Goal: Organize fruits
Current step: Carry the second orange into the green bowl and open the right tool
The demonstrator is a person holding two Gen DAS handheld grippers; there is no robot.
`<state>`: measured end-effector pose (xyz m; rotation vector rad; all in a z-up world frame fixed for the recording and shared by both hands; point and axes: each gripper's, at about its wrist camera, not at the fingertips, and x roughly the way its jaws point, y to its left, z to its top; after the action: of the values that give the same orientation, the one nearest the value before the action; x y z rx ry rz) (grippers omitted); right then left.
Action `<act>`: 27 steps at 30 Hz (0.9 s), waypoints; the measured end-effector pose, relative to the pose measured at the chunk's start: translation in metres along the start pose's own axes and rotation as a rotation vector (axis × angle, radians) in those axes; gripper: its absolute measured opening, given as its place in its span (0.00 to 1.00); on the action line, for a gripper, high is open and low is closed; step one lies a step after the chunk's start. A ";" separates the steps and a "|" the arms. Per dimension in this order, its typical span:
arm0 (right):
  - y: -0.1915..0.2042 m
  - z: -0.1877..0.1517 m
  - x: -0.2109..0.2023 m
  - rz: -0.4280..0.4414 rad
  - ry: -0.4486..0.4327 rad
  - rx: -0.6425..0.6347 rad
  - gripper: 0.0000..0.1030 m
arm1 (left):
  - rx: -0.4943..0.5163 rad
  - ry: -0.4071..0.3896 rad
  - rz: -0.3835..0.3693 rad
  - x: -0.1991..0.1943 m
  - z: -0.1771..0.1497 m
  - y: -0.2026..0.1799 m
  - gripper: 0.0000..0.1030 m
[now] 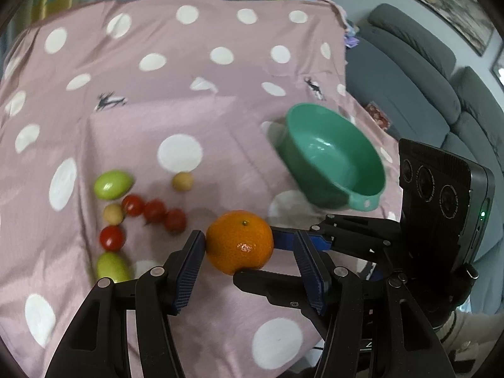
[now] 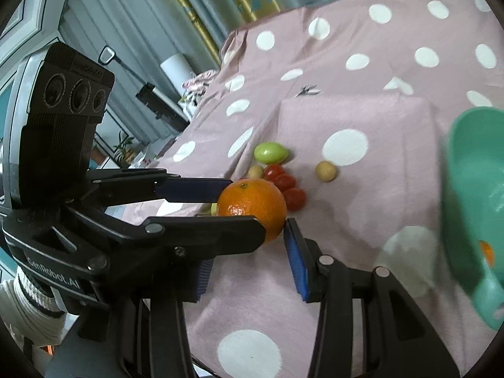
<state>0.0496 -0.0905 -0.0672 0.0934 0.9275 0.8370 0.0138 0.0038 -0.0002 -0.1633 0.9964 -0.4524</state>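
The left gripper [image 1: 250, 239], black with blue ribbed pads, points steeply down and clamps a round orange mandarin [image 1: 239, 242] at its 9 and 3 o'clock sides. The matching right gripper [image 2: 249, 245] comes in from 3 o'clock, crossing it, jaws narrower, pads against the same fruit. A white knitted cuff [image 2: 34, 296] shows behind the left gripper.

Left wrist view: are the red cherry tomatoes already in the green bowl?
No, the cherry tomatoes lie on the spotted cloth, well apart from the green bowl.
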 end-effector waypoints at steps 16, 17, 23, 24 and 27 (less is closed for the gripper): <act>-0.052 -0.003 -0.080 -0.143 -0.155 0.061 0.42 | 0.146 0.016 -0.083 0.039 0.048 -0.079 0.56; -0.057 -0.004 -0.086 -0.155 -0.166 0.070 0.42 | 0.153 0.019 -0.089 0.043 0.050 -0.083 0.56; -0.080 -0.009 -0.107 -0.209 -0.193 0.110 0.42 | 0.190 0.051 -0.131 0.066 0.064 -0.107 0.56; -0.083 -0.009 -0.108 -0.216 -0.196 0.117 0.42 | 0.195 0.055 -0.137 0.070 0.065 -0.110 0.56; -0.094 -0.011 -0.112 -0.237 -0.198 0.138 0.42 | 0.196 0.076 -0.158 0.081 0.070 -0.115 0.56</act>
<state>0.0615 -0.2338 -0.0376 0.1794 0.7909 0.5330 0.0760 -0.1400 0.0133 -0.0490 1.0116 -0.7022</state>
